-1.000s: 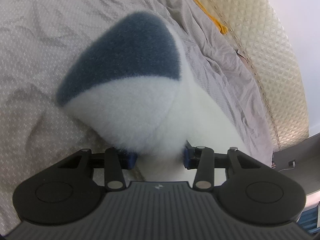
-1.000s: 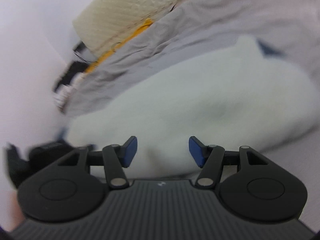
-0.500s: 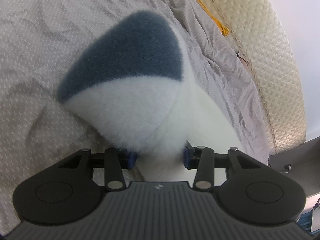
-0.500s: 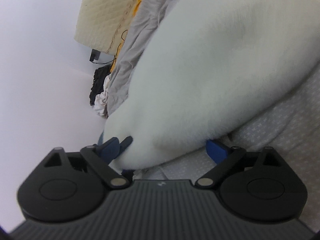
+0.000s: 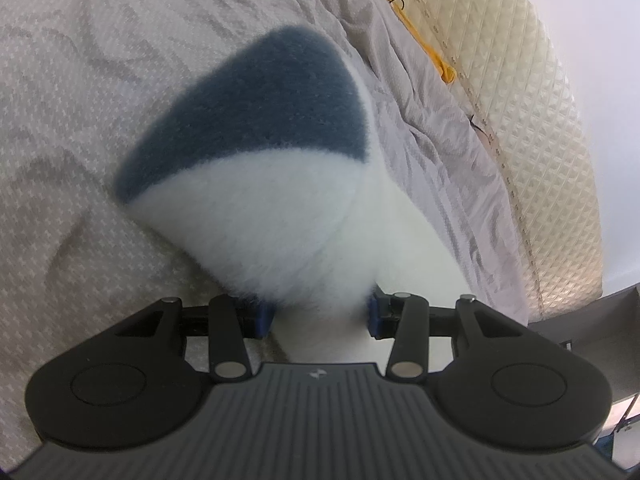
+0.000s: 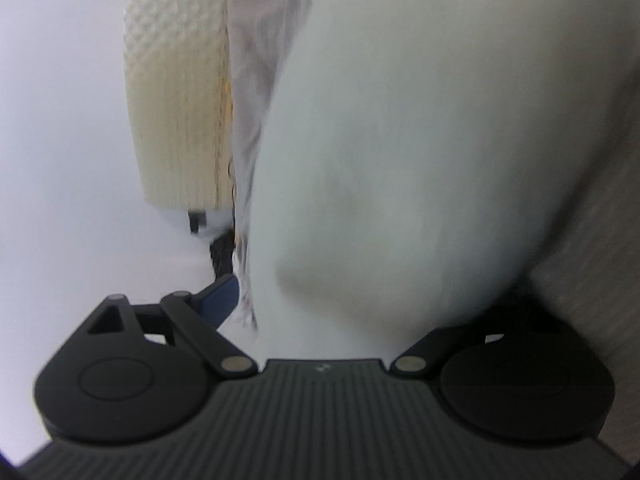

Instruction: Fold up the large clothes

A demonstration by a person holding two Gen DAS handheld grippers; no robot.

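A fluffy white garment (image 5: 260, 208) with a navy blue panel (image 5: 260, 112) lies folded on the bed. In the left wrist view my left gripper (image 5: 319, 314) is shut on its near white end, with both blue pads pressed into the fleece. In the right wrist view the same white garment (image 6: 400, 140) fills most of the blurred picture. My right gripper (image 6: 360, 304) stands wide around the garment's edge, and its jaws are closing. Its left blue pad (image 6: 220, 296) is free of the fleece. The garment hides the right pad.
A wrinkled grey patterned bedsheet (image 5: 100, 100) covers the bed under the garment. A cream quilted mattress (image 5: 540, 120) edges it on the right, with a yellow strip (image 5: 436, 64) tucked alongside. The right wrist view shows the mattress (image 6: 176, 100) on end and a dark object (image 6: 222, 252).
The right gripper's jaws have spread wide and it has rolled and sunk towards the garment, whose edge now sits between them. The left gripper has kept its hold and barely moved.
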